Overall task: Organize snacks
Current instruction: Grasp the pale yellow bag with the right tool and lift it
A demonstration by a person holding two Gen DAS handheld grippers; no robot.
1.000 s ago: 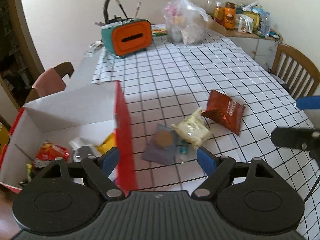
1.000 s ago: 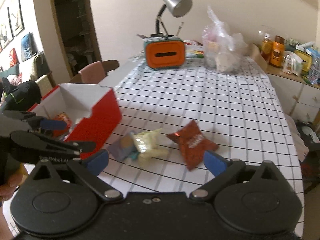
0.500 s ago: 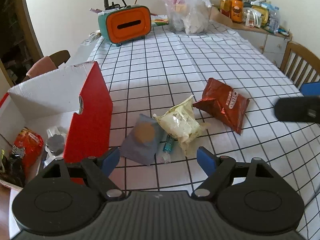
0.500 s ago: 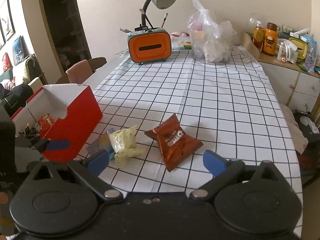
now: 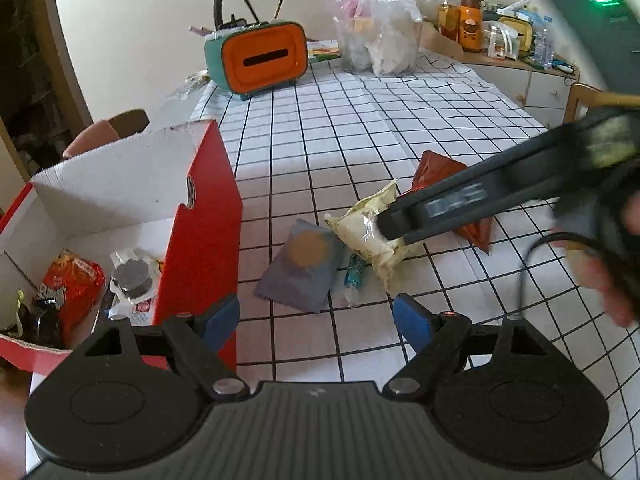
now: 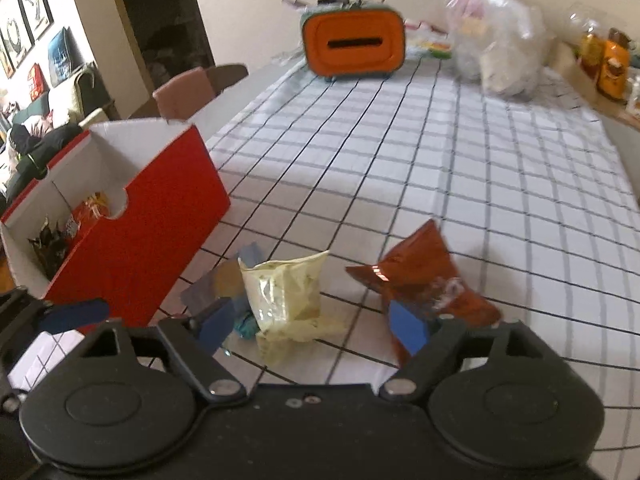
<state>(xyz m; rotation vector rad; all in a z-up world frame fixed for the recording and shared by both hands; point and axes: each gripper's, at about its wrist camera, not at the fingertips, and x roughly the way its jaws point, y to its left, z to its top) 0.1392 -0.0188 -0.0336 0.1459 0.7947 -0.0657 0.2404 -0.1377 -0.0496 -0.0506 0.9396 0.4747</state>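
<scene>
My left gripper (image 5: 316, 318) is open with nothing between its blue pads, low over the checked tablecloth (image 5: 360, 128) beside the red box (image 5: 208, 216). Ahead of it lie a grey-blue packet (image 5: 300, 268), a small teal candy (image 5: 354, 274), a pale yellow bag (image 5: 372, 236) and a red-brown bag (image 5: 436, 168). The right gripper's fingers (image 5: 440, 208) reach in from the right over the yellow bag. My right gripper (image 6: 314, 324) is closing, with the yellow bag (image 6: 284, 296) between its pads, which are not pressing on it. The red-brown bag (image 6: 420, 276) lies behind its right pad.
The red box holds several snacks (image 5: 72, 280). An orange and teal case (image 5: 260, 60) and a clear plastic bag (image 5: 376, 40) stand at the table's far end. A pink chair (image 5: 104, 136) is on the left, a wooden chair (image 5: 584, 96) on the right.
My right gripper has dropped and swung left onto the yellow bag, and its jaws have narrowed. It now crosses the left wrist view. My left gripper has sunk a little.
</scene>
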